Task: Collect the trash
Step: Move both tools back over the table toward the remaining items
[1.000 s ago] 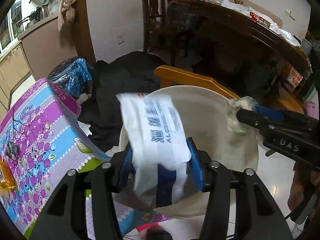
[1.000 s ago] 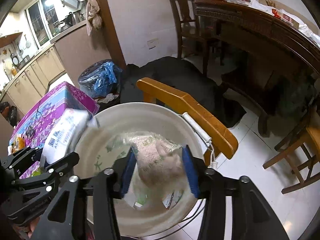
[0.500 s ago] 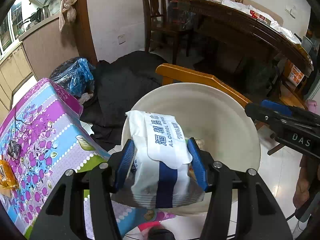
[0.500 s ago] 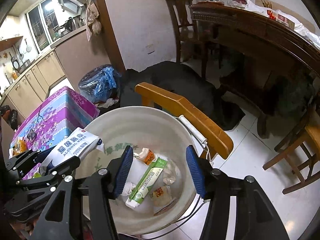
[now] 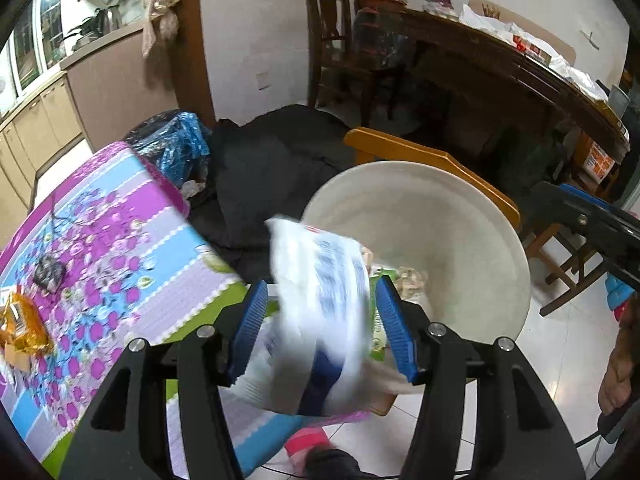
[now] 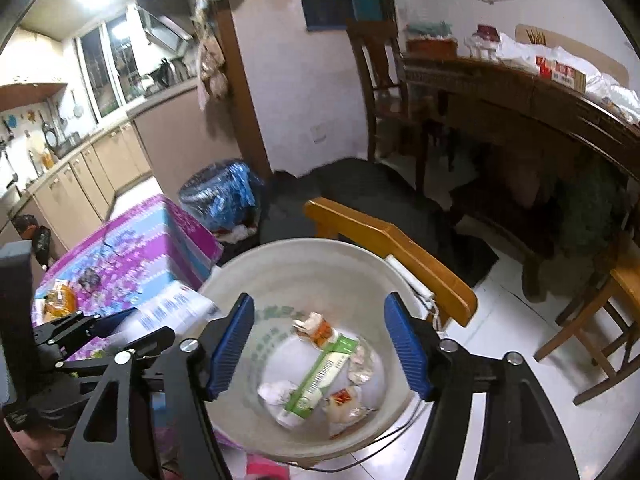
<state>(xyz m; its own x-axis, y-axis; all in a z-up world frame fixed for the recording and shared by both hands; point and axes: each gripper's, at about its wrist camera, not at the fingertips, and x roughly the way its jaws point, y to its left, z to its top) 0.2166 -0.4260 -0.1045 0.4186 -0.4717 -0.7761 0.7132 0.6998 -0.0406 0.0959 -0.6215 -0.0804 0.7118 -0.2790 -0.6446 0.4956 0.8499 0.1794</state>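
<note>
L gripper has the white soft wipes pack w/ blue print between its blue pads, at the near rim of the round cream plastic basin; jaws have just been easing apart, pack is blurred, so can't tell if pads grip it. R gripper sits over the basin, jaws have just been opening, now wide w/ nothing between. Best: carry pack past the rim & over the green carton before letting go fully; keep R clear.

Each camera sat on its own gripper and looked forward and down past blue fingers. Both were close above the white bucket. Both also saw the colorful table and wooden chair.
</note>
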